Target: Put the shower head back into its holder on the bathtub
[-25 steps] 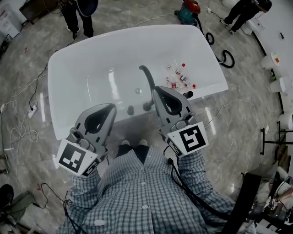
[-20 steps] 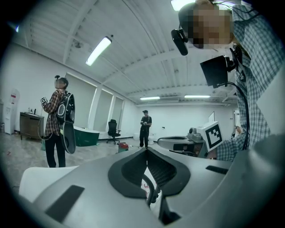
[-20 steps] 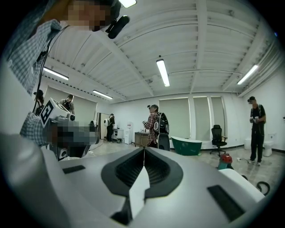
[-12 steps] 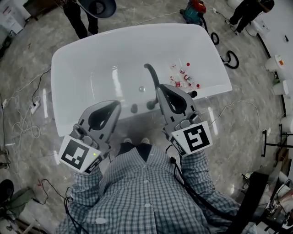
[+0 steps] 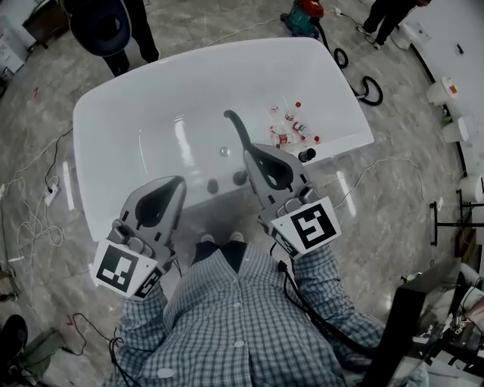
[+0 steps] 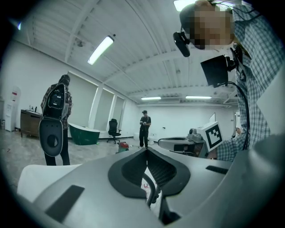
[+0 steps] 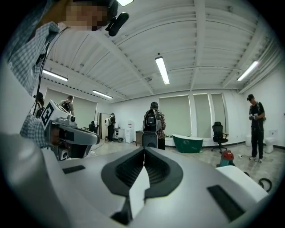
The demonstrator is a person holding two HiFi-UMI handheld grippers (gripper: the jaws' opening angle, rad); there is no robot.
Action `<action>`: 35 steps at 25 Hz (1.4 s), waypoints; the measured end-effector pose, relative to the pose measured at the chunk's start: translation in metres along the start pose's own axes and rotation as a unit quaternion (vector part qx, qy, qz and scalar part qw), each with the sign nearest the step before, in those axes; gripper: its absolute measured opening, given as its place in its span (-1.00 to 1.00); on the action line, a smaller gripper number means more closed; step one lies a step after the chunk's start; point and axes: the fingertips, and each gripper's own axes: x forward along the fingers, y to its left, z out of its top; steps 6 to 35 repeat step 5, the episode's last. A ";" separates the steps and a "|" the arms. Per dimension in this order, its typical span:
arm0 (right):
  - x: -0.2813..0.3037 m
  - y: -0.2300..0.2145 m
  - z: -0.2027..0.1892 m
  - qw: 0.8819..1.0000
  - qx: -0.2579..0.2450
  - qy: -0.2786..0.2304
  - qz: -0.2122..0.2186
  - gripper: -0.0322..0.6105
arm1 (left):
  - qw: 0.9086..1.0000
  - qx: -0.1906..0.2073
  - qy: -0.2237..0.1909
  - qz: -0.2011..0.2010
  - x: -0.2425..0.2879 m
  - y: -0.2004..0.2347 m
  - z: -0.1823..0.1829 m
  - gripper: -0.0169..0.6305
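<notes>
The white bathtub (image 5: pixel 151 113) lies crosswise below me. On its near rim stand a dark curved spout (image 5: pixel 238 128), two dark knobs (image 5: pixel 212 185) and a small black fitting (image 5: pixel 306 155). I cannot make out a shower head in any view. My left gripper (image 5: pixel 177 182) hovers over the near rim left of the knobs, its jaws shut on nothing. My right gripper (image 5: pixel 249 150) is over the rim just behind the spout, jaws shut and empty. In the left gripper view the gripper (image 6: pixel 147 150) points across the tub, with the spout (image 6: pixel 153 196) showing below the jaws. The right gripper (image 7: pixel 144 150) points level across the room.
Several small red-capped bottles (image 5: pixel 291 128) lie in the tub at the right. A vacuum cleaner (image 5: pixel 302 17) with a black hose (image 5: pixel 364 87) sits beyond the tub. People stand at the far side (image 5: pixel 113 30). Cables (image 5: pixel 45 189) trail on the floor to the left.
Both grippers have kept their places over the near rim. The view has shifted slightly, and the person beyond the tub has moved left.
</notes>
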 end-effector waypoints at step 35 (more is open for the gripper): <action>0.015 0.007 0.001 1.000 0.004 -0.007 0.025 -0.84 | 1.000 0.004 0.002 0.022 -0.004 0.008 0.001 -0.91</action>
